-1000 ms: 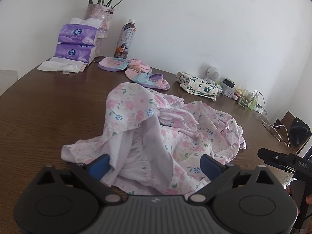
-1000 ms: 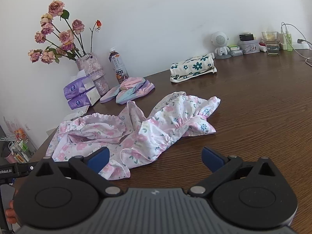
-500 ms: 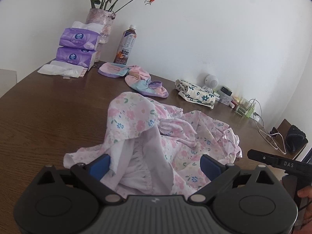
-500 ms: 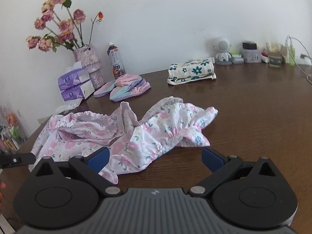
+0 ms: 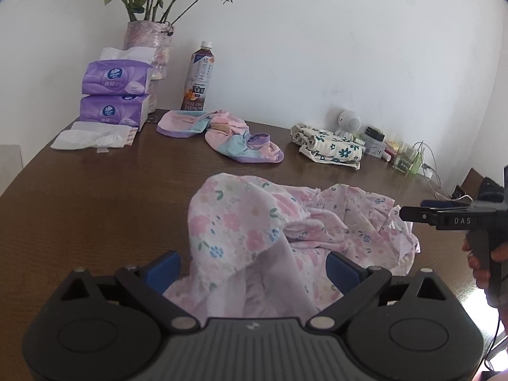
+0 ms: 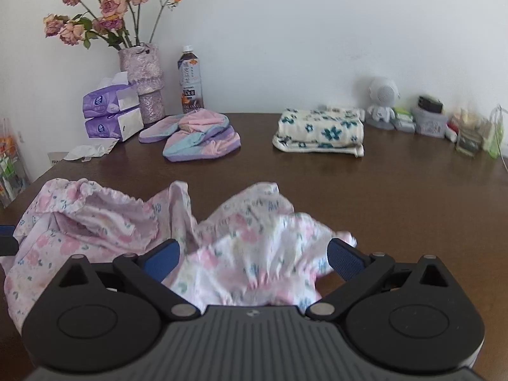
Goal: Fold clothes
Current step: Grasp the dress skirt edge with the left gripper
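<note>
A crumpled pink floral garment point(image 5: 254, 222) lies in a heap on the brown table point(image 5: 95, 197). My left gripper point(image 5: 252, 265) is open, its blue pads on either side of the garment's near hem without closing on it. In the right wrist view the same garment point(image 6: 104, 219) spreads to the left, and my right gripper point(image 6: 252, 258) is open with its ruffled edge lying between the fingers. The right gripper also shows at the right edge of the left wrist view as a black tool point(image 5: 451, 217) held by a hand point(image 5: 482, 263).
At the back of the table lie a pastel pink, blue and purple garment point(image 6: 197, 136) and a folded cream cloth with blue flowers point(image 6: 320, 133). Tissue packs point(image 5: 114, 98), a vase of roses point(image 5: 149, 47), a drink bottle point(image 5: 198, 79) and small items point(image 6: 428, 117) line the wall.
Both grippers have moved closer to the floral garment. The right one has swung left and forward, so the ruffled edge now lies between its fingers. Both stay open.
</note>
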A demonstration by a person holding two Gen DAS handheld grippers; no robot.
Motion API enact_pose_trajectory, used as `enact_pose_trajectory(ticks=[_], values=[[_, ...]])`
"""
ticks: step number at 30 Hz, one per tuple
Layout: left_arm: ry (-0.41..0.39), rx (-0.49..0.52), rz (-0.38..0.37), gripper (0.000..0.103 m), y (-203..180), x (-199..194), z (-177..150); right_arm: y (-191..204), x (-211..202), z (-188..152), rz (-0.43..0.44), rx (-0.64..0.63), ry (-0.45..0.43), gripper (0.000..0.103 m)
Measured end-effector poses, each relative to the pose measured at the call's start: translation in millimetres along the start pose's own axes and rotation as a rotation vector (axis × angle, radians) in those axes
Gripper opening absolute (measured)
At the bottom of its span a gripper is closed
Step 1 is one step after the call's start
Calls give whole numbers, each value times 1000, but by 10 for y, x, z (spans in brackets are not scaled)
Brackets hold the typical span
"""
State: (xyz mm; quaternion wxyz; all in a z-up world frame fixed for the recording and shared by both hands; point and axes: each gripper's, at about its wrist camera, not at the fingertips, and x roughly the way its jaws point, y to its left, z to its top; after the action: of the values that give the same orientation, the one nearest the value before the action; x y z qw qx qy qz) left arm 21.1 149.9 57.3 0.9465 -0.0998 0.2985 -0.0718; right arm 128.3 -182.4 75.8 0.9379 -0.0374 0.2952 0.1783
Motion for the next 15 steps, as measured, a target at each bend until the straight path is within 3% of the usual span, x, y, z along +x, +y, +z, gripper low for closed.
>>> enact_pose_trajectory(ticks=[5,8,13,15], values=[[21,80,29,91,-12,152,174,184,218,177,88,-111,52,83],[41,143,41,86,-98,266,240,250,371,199,95,-157,84,75],[66,255,65,72,-253,468,291,230,607,204,149,-186,172,44],[68,284,61,56,-268,532,290,237,665,201,178,-203,200,20]])
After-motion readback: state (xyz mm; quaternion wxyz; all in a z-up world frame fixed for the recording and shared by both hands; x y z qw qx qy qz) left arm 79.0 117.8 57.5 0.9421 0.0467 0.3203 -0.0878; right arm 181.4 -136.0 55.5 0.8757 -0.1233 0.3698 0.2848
